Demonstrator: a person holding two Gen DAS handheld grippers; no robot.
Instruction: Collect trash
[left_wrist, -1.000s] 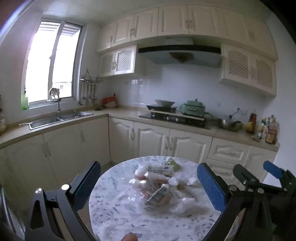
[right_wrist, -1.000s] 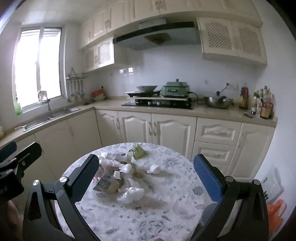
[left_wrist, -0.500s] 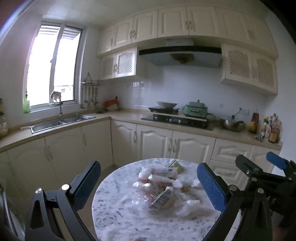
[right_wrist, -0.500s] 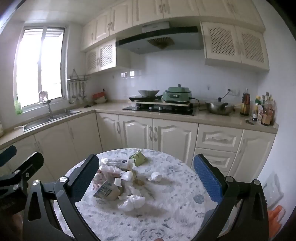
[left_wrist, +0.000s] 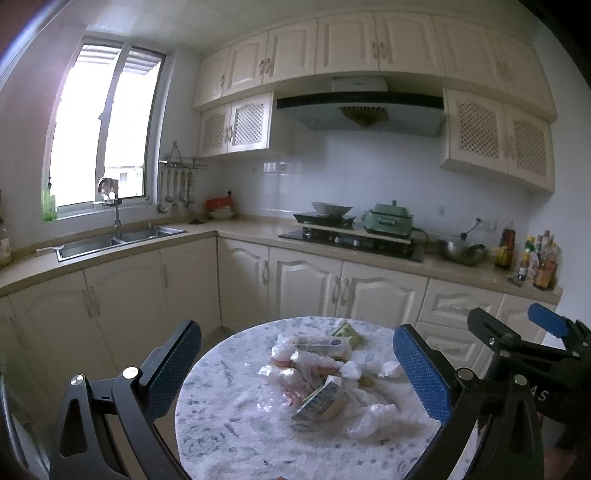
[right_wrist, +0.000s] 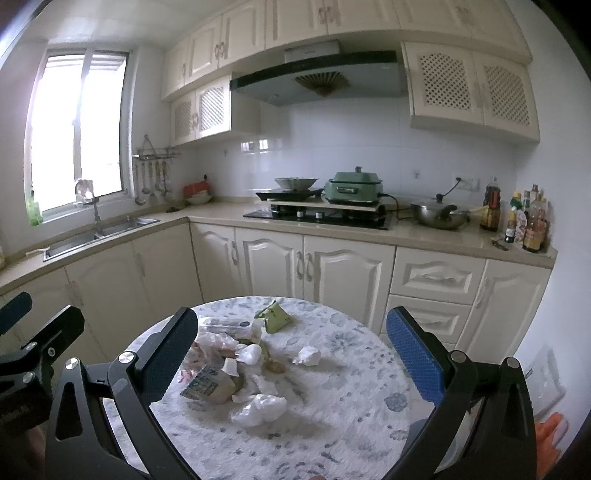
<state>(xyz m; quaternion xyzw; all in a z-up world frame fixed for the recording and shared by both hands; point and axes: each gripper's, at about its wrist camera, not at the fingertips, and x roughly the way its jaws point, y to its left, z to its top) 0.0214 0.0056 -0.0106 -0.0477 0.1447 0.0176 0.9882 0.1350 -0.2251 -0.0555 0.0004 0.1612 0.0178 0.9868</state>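
Note:
A heap of trash lies on a round marble-patterned table (left_wrist: 229, 435) (right_wrist: 351, 424): a small blue-and-white carton (left_wrist: 319, 400) (right_wrist: 207, 386), crumpled white tissues (right_wrist: 258, 410) (left_wrist: 364, 421), a long white wrapper (left_wrist: 319, 343) (right_wrist: 229, 326), a green packet (right_wrist: 273, 319) (left_wrist: 347, 332) and clear plastic. My left gripper (left_wrist: 295, 373) is open and empty, held above the table's near side. My right gripper (right_wrist: 291, 362) is open and empty, also above the near side. Each gripper shows at the edge of the other's view.
Cream kitchen cabinets (right_wrist: 310, 262) stand behind the table, with a hob (right_wrist: 321, 214), a green cooker (right_wrist: 352, 188), a wok (right_wrist: 439, 216) and bottles (right_wrist: 528, 221) on the counter. A sink (left_wrist: 110, 240) sits under the window at left.
Both grippers have tilted up a little and drawn back, so the table and trash sit lower in both views. Both stay open and empty.

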